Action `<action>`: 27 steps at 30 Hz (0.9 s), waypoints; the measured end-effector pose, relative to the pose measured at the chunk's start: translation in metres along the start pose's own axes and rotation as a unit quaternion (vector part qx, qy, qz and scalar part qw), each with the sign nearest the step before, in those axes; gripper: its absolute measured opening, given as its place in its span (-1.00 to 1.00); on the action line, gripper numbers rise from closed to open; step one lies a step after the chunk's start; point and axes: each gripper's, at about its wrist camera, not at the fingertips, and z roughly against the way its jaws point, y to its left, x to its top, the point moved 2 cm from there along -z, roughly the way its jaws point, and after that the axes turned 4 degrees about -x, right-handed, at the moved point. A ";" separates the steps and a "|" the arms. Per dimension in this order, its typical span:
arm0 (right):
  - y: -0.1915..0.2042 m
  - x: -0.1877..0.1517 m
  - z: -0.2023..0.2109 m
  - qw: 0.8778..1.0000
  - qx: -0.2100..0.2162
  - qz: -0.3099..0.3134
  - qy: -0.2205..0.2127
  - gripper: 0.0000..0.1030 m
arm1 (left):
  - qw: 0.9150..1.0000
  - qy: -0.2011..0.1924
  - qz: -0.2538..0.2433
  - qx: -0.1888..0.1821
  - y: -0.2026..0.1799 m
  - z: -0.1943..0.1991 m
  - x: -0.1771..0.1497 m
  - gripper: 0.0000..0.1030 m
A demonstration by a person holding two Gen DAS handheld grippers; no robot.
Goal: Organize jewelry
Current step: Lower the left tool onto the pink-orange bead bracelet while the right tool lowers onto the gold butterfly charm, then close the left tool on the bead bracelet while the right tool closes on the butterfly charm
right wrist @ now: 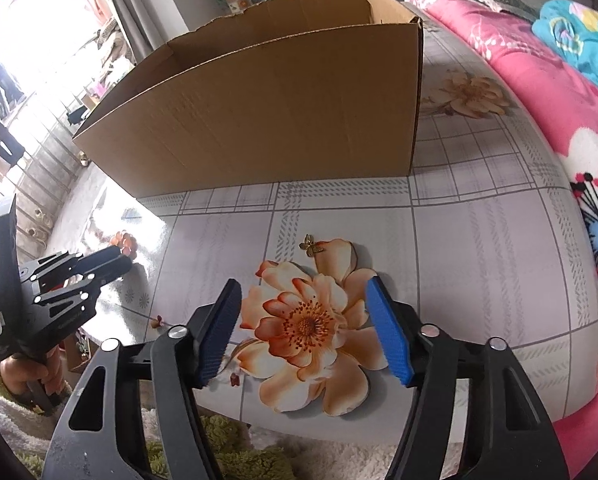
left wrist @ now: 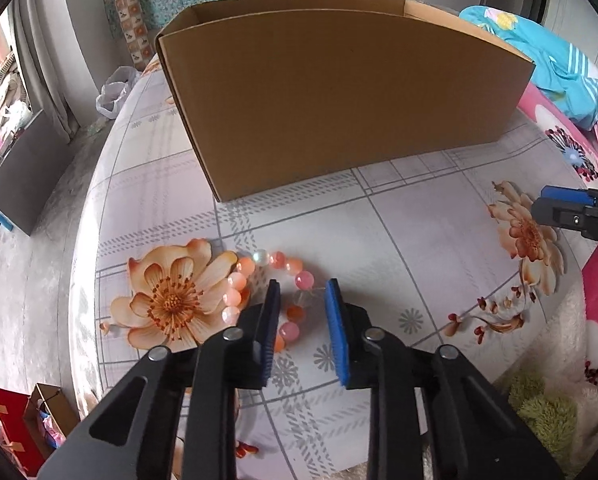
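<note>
One cardboard box (left wrist: pixel 339 92), one bead bracelet (left wrist: pixel 267 280), one butterfly charm (right wrist: pixel 311 245), two claws (left wrist: pixel 302 322) (right wrist: pixel 303 326)

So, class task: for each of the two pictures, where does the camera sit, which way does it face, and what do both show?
Left wrist: sits on the left gripper, faces forward over the bracelet to the box; open blue pads; right gripper at the edge.
Right wrist: sits on the right gripper, over a butterfly charm; left gripper and hand show.
Shared: box, floral cloth.
</note>
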 end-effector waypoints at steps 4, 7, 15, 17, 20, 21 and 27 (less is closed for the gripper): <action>0.004 0.000 -0.001 1.000 0.001 0.016 -0.003 -0.09 | 1.000 -0.004 -0.005 -0.012 -0.003 0.001 0.004 -0.82; 0.007 0.002 -0.006 1.000 -0.004 0.029 -0.007 -0.20 | 0.999 -0.005 -0.006 -0.048 -0.013 0.000 0.010 -0.83; 0.013 0.013 -0.021 0.998 -0.024 0.050 -0.013 -0.50 | 0.997 -0.008 -0.024 -0.075 -0.035 -0.001 0.014 -0.83; 0.015 0.015 -0.023 0.998 -0.030 0.046 -0.010 -0.50 | 0.997 -0.005 -0.021 -0.077 -0.035 -0.002 0.015 -0.83; 0.015 0.018 -0.027 0.999 -0.039 0.031 -0.005 -0.51 | 0.997 -0.004 -0.017 -0.079 -0.029 -0.005 0.014 -0.83; 0.015 0.018 -0.028 0.999 -0.043 0.025 -0.002 -0.52 | 0.997 -0.004 -0.017 -0.078 -0.028 -0.006 0.013 -0.83; 0.024 0.017 -0.031 0.998 -0.057 0.020 -0.001 -0.59 | 0.997 -0.004 -0.015 -0.081 -0.026 -0.005 0.013 -0.82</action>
